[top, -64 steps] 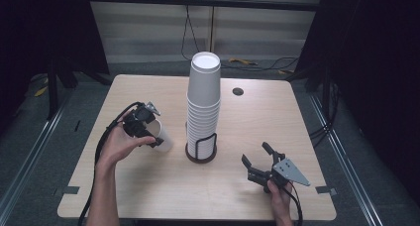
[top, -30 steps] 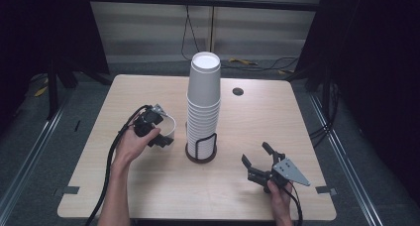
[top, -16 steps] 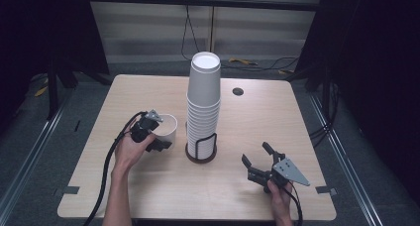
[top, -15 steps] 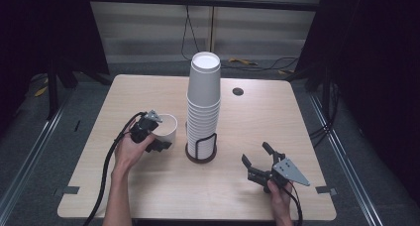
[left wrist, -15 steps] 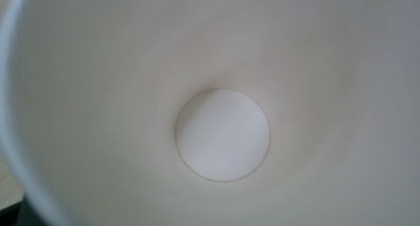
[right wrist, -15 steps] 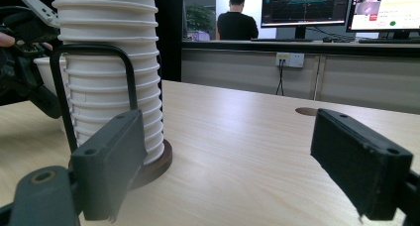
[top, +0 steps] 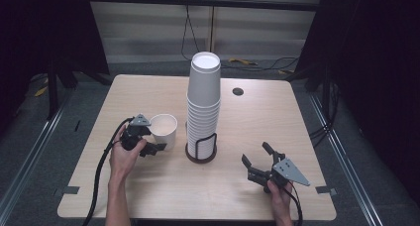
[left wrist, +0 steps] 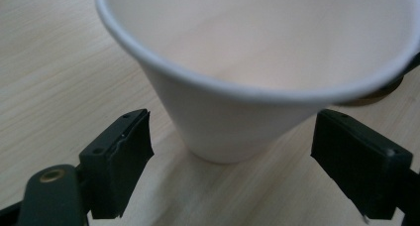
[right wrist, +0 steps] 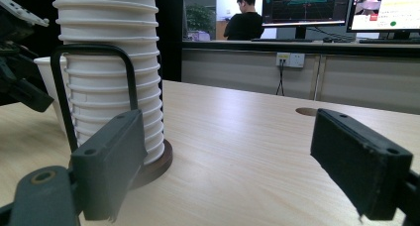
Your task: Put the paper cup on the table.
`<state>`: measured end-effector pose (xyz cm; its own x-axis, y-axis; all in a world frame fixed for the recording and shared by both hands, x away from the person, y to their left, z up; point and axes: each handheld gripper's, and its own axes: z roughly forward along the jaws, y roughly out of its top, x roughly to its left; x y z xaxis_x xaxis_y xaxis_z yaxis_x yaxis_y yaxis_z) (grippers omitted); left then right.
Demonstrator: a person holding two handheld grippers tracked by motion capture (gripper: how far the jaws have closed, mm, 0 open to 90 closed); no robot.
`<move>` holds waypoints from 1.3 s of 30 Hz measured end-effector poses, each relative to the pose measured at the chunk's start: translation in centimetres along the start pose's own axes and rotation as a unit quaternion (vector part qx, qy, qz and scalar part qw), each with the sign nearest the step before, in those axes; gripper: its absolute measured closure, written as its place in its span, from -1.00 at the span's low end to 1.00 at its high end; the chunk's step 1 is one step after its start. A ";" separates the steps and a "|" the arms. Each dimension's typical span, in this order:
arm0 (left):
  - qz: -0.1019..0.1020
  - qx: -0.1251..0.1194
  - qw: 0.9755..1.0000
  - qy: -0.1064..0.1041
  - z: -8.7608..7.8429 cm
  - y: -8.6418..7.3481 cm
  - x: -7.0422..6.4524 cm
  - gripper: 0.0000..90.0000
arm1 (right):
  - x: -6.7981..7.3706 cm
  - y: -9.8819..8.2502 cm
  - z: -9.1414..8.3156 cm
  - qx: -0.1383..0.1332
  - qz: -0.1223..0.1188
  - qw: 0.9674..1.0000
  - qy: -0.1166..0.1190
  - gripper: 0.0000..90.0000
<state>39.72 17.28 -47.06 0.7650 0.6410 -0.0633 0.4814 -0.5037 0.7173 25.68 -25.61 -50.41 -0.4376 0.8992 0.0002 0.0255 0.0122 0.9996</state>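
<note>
While the left gripper [top: 151, 137] straddles a single white paper cup [top: 164, 132], the right gripper [top: 257, 155] rests idle on the table [top: 148, 92].

The cup stands upright, mouth up, on the left half of the light wooden table, just beside the tall stack of cups [top: 203, 102] in its black wire holder [top: 201, 149]. In the left gripper view the black jaws, just lately in motion, stand wide apart on either side of the cup's narrow base, and neither pad touches its wall. The person's left hand [top: 124, 156] grips that tool from the near side. At the table's near right, well apart from the stack, the right gripper lies low with its jaws spread wide and nothing between them, pointing towards the holder. A small dark round port [top: 237, 91] sits in the tabletop beyond the stack.
</note>
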 end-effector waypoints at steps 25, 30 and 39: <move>-0.026 -0.196 0.980 0.007 -2.8 -2.9 -5.2 -0.62 | 0.0 0.0 0.0 -0.002 0.000 1.000 -0.001 -0.70; -0.037 -0.217 0.975 0.020 -3.0 -4.1 -6.3 -0.62 | 0.0 0.0 0.0 -0.002 0.000 1.000 -0.001 -0.70; -0.029 -0.242 0.970 0.003 -2.1 -5.3 -8.5 -0.62 | 0.0 0.0 0.0 -0.002 0.000 1.000 -0.001 -0.70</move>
<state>29.79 15.72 -48.81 0.7396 0.6642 -0.1092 0.2649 -0.1381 0.9543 25.66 -25.60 -50.42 -0.4357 0.9001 -0.0003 0.0224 0.0112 0.9997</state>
